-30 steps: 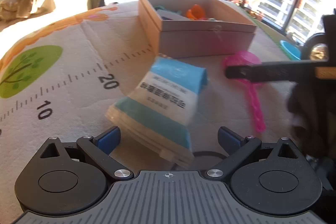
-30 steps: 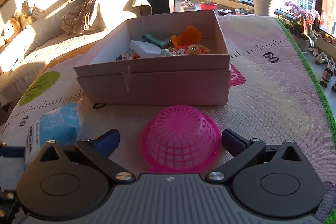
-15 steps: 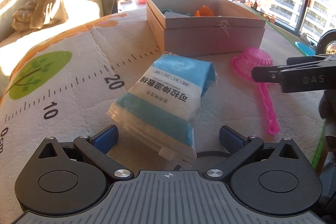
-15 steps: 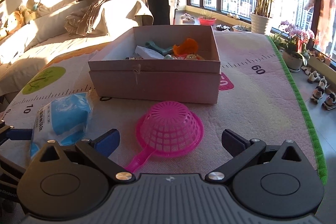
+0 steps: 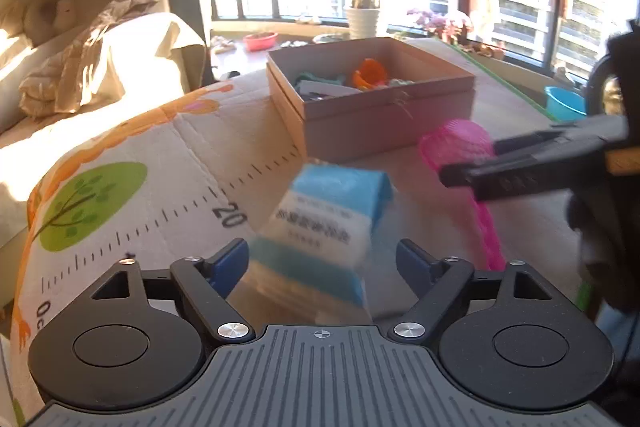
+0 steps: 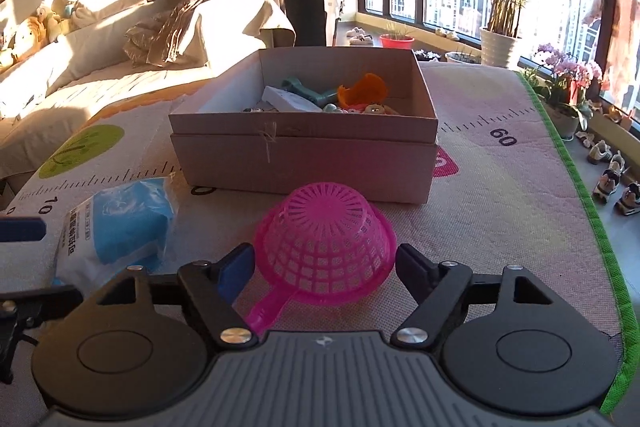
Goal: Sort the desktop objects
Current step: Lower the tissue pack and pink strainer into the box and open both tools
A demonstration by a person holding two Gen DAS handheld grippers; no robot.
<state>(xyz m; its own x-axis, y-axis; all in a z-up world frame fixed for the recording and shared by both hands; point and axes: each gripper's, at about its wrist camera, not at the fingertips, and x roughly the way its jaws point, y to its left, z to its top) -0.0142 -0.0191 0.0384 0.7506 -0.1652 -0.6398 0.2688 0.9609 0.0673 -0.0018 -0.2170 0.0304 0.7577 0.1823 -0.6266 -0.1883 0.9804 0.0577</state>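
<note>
On the mat-covered table [image 6: 500,187] before the box [image 6: 304,155], the left tongs [image 5: 322,263] are closing around the blue packet [image 5: 332,223] and the right tongs [image 6: 324,267] around the upturned pink strainer [image 6: 326,239], neither yet pressing, the blades apart.

One cardboard box [image 6: 304,151]; one pink strainer [image 6: 326,239]; one blue packet [image 6: 120,227]; two grippers.
</note>
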